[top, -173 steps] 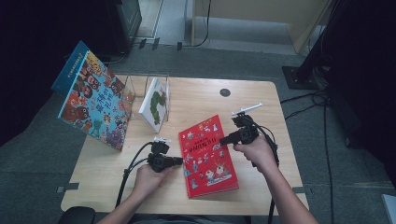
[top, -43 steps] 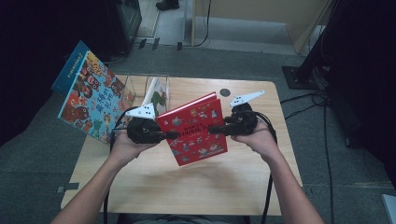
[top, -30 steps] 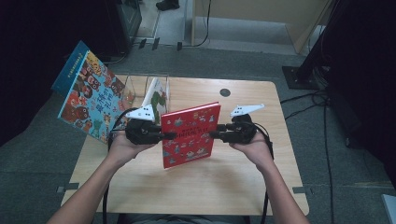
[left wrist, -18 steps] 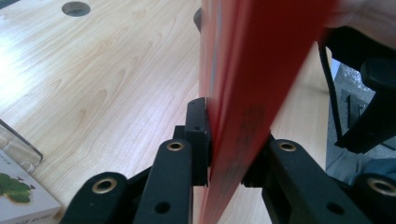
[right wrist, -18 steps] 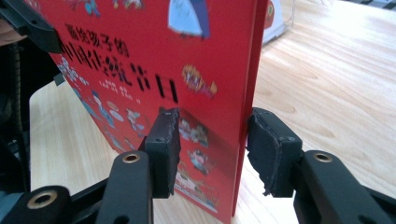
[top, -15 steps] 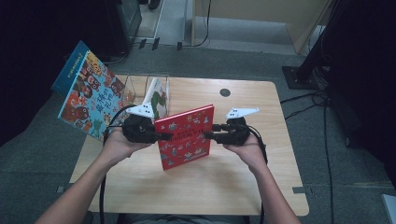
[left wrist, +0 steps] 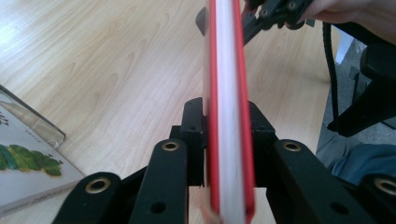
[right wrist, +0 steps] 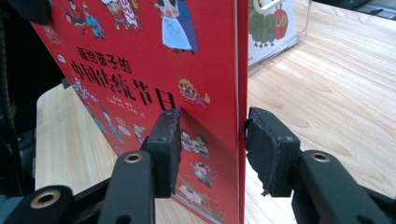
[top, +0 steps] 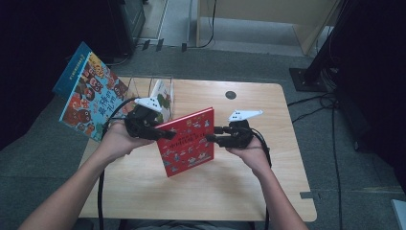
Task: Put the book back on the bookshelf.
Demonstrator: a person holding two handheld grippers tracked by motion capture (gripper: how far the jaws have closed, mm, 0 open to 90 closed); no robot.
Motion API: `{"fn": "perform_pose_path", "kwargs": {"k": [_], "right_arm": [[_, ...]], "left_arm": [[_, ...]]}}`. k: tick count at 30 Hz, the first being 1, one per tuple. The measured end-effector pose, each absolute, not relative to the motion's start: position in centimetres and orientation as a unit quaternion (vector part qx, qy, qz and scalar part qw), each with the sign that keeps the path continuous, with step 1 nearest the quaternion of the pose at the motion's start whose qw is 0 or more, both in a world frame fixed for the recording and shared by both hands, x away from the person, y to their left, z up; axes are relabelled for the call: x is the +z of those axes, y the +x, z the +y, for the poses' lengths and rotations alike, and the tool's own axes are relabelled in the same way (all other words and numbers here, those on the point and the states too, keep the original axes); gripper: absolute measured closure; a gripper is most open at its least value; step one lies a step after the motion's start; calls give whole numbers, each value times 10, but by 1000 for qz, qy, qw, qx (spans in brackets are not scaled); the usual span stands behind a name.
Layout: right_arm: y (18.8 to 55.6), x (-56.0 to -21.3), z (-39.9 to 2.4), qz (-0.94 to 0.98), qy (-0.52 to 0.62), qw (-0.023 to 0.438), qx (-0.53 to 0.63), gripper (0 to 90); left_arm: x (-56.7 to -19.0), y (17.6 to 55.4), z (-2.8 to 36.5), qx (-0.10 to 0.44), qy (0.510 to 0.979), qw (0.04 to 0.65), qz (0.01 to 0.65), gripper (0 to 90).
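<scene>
A red picture book (top: 189, 141) is held upright over the table, its cover facing the person. My left gripper (top: 165, 135) is shut on the book's left edge. In the left gripper view the white page block and red covers (left wrist: 229, 93) are clamped between the jaws of the left gripper (left wrist: 227, 121). My right gripper (top: 213, 135) is at the book's right edge. In the right gripper view its jaws straddle the red book (right wrist: 140, 70) wider than the book is thick, so the right gripper (right wrist: 212, 140) stands open around it.
A clear acrylic holder (top: 143, 86) at the table's back left holds a caterpillar book (top: 160, 96), which also lies close by in the gripper views (left wrist: 28, 163) (right wrist: 271, 23). A large colourful book (top: 88, 98) leans off the left edge. The wooden table (top: 268, 182) has a round hole (top: 231, 95).
The red book lay flat on the table; it has been lifted, turned upright and carried left. Both hands moved left with it.
</scene>
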State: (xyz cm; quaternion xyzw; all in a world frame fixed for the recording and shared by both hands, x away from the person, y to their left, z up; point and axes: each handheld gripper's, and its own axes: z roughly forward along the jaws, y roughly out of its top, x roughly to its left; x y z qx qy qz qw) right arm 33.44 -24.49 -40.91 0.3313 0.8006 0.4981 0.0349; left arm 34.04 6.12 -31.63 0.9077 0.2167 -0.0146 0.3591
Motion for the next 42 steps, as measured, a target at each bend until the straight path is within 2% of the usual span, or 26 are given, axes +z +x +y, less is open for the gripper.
{"fn": "perform_pose_path", "kwargs": {"k": [9, 14, 19, 28, 34, 38, 42], "right_arm": [[337, -407, -243, 808, 319, 37, 494, 543], [338, -412, -250, 808, 328, 38, 488, 509], [335, -423, -264, 808, 347, 65, 471, 472], [332, -449, -291, 810, 391, 91, 426, 431], [334, -465, -293, 817, 400, 87, 405, 445], [338, -478, -293, 823, 400, 113, 387, 452], [343, -492, -295, 821, 409, 117, 382, 452]], "left_arm": [[-298, 356, 37, -22, 930, 301, 207, 779], [-296, 354, 36, -29, 931, 297, 208, 796], [-293, 355, 41, -35, 922, 317, 218, 799], [-279, 352, 65, -36, 910, 327, 252, 799], [-276, 347, 87, -27, 905, 330, 269, 798], [-276, 344, 106, -30, 894, 341, 290, 798], [-277, 341, 121, -29, 886, 341, 312, 797]]}}
